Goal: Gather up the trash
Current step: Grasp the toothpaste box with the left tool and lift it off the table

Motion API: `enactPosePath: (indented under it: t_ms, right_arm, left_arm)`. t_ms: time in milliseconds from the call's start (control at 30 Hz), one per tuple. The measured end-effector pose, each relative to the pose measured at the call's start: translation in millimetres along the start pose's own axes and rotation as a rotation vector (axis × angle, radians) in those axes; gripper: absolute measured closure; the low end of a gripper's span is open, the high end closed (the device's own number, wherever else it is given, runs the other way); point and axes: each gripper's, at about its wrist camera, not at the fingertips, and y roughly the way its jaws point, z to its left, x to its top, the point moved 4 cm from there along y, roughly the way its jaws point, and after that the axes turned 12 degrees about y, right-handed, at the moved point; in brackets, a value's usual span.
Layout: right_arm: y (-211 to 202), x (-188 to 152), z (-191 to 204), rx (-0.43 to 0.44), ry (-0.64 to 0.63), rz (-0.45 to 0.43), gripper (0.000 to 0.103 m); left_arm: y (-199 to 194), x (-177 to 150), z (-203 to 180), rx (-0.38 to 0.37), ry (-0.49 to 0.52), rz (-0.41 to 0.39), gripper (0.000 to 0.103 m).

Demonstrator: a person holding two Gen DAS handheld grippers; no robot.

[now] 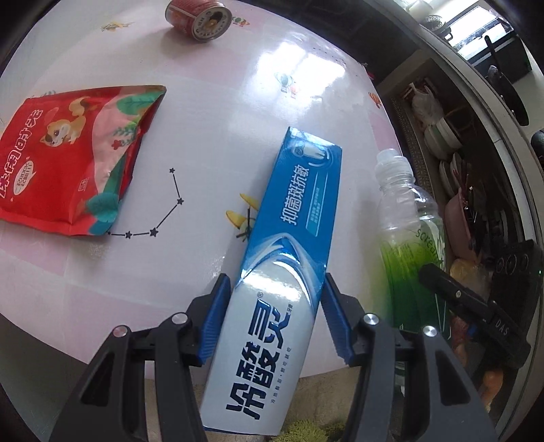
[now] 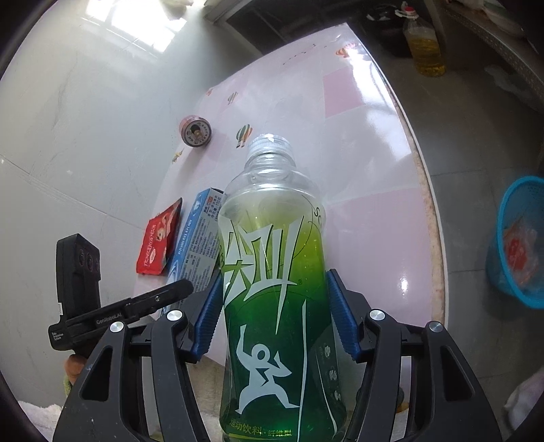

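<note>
Clamped between the blue pads of the left tool (image 1: 275,319), a blue-and-white toothpaste box (image 1: 282,272) points forward over the pink-and-white desk (image 1: 204,136). Beside it to the right, the right tool (image 2: 275,312) grips a clear plastic bottle with a green label (image 2: 272,289), its capped neck pointing away from the camera. On the desk to the left lies a red snack bag (image 1: 71,159), flat and apart from the box. Farther back a red tin can (image 1: 199,17) rests on its side. On the floor past the desk's right edge stands a blue basket (image 2: 520,238) holding some wrappers.
</note>
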Motion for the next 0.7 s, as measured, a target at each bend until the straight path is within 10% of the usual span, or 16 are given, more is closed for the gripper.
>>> enactPosePath:
  t_ms: [333, 700]
  right_arm:
    - [7, -2, 2, -0.029, 0.028, 0.031, 0.048]
    - [2, -21, 11, -0.127, -0.012, 0.047, 0.046]
  left_arm:
    - [4, -4, -9, 0.072, 0.155, -0.025, 0.05]
    - [-4, -15, -8, -0.112, 0.093, -0.009, 0.05]
